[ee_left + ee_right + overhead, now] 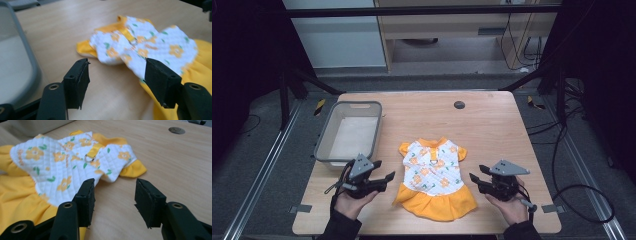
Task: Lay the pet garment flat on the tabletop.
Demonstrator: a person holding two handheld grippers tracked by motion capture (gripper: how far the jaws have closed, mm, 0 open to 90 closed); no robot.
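Basin [326, 134] grey, holds nothing; dress [435, 176] on table [492, 130] beside it

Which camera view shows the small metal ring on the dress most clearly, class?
The right gripper view: the metal ring is sharp, on its yellow strap on the dress. The left gripper view shows it blurred; in the high view it is barely a speck.

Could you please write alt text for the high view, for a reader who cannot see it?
A small yellow and white floral dress lies flat on a wooden table, with the left gripper and right gripper open either side of it. A grey bin sits at the table's left.
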